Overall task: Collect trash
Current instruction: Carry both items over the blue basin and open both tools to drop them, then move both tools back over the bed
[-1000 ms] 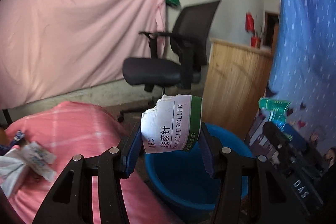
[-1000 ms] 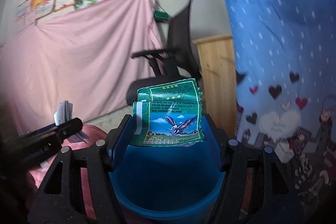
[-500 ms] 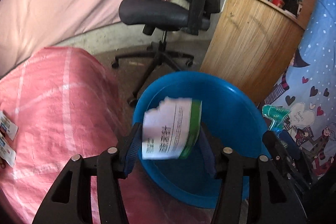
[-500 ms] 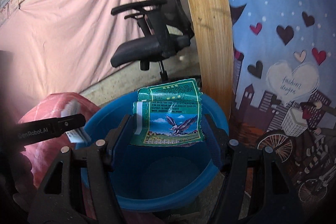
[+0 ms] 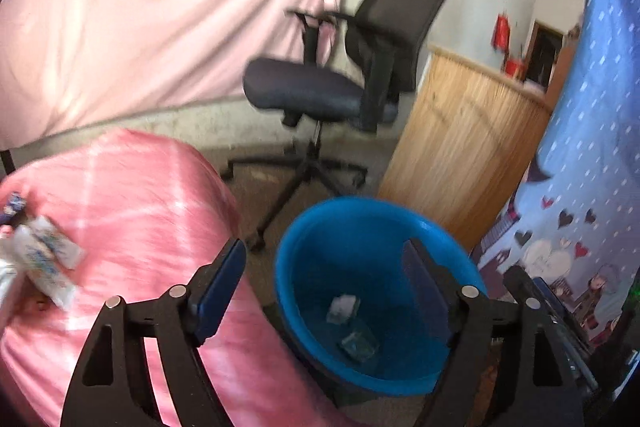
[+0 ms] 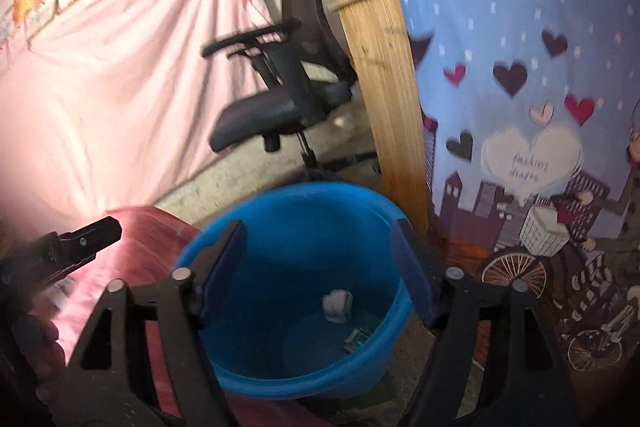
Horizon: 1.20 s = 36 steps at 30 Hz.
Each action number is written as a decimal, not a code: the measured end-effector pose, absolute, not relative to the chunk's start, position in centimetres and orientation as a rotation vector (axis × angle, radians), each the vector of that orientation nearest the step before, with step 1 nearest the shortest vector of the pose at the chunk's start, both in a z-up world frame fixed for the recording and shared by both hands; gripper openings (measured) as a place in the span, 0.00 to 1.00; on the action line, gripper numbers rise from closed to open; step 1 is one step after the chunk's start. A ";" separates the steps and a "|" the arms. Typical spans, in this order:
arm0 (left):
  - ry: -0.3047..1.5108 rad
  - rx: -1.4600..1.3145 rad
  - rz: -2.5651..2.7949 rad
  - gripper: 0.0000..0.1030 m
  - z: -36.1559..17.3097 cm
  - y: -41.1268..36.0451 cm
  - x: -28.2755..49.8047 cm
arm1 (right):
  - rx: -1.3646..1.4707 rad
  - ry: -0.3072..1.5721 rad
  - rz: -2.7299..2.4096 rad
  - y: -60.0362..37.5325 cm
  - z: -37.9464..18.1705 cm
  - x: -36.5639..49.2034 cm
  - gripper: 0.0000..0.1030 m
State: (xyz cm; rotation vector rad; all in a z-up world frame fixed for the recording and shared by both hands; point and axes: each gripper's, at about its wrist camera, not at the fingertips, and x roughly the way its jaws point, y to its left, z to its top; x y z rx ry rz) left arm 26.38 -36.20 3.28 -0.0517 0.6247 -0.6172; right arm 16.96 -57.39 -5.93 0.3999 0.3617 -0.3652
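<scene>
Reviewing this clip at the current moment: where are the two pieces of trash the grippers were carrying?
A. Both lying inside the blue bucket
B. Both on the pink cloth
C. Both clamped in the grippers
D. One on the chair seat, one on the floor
A. The left gripper and right gripper are open and empty, and the white wrapper and green wrapper lie in the blue bucket.

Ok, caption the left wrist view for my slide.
Open left gripper above round blue plastic bucket holding white wrapper and green wrapper.
</scene>
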 end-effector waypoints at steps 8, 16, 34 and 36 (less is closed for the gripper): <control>0.460 -0.112 -0.509 0.98 5.9 -28.2 22.7 | 0.333 0.192 -0.280 -52.8 -1.3 13.4 1.00; 0.370 -0.145 -0.373 0.98 7.2 -20.7 20.6 | 0.227 0.082 -0.177 -47.4 1.6 13.6 1.00; 0.256 -0.066 -0.098 0.99 5.0 -8.1 16.0 | 0.061 0.073 0.087 -35.4 2.5 16.6 1.00; 0.275 -0.062 -0.088 0.99 4.2 -7.3 16.5 | 0.040 0.113 0.112 -34.2 2.0 17.5 1.00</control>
